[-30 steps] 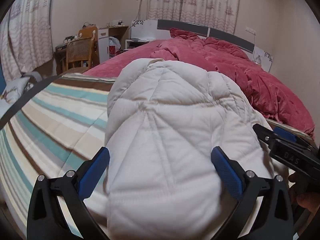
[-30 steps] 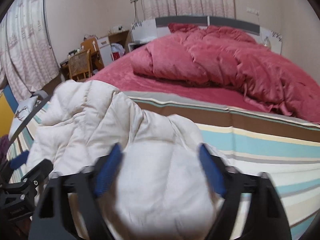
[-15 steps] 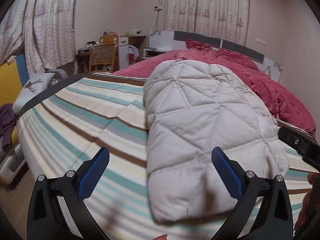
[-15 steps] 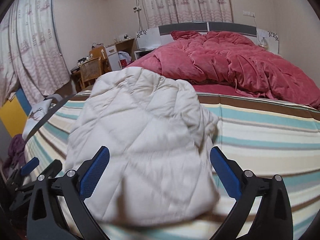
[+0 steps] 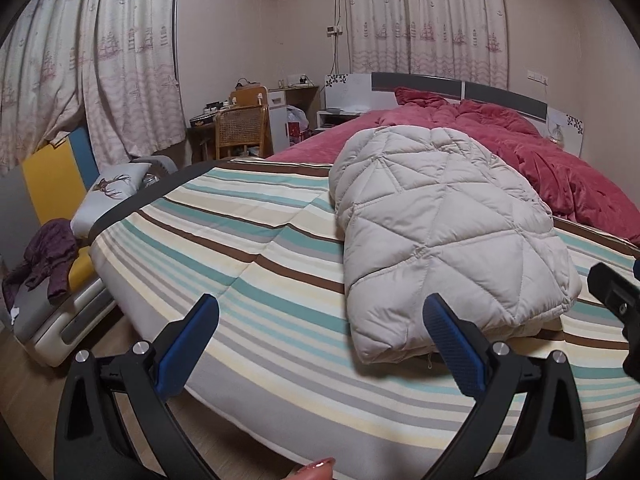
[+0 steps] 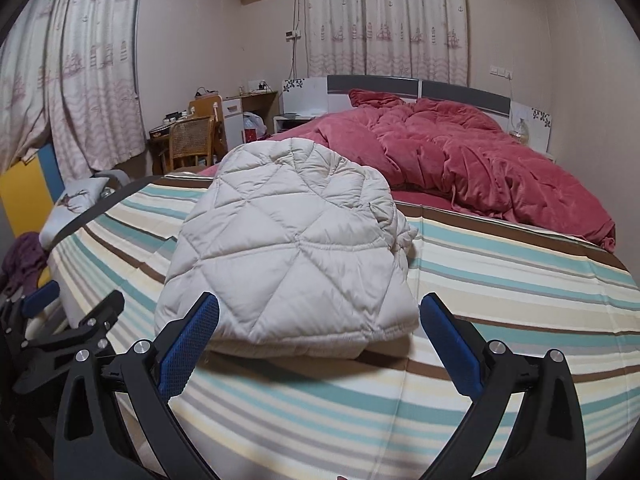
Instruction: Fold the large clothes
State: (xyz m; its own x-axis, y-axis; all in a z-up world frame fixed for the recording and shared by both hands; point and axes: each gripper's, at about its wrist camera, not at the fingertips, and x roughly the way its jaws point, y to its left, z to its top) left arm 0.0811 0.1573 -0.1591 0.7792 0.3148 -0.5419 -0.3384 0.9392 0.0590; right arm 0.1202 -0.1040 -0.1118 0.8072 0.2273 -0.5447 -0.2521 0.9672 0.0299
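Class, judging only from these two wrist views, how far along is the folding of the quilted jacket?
Done: the quilted jacket lies as a compact folded bundle on the striped blanket. In hand: nothing; the left gripper and right gripper are open, short of it. Left: perhaps tidying the loose edge at its right side.

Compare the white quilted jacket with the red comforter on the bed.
The white quilted jacket is folded into a compact bundle; the red comforter lies rumpled and spread out. The jacket sits near the foot on the striped cover; the comforter lies by the headboard. Both are puffy.
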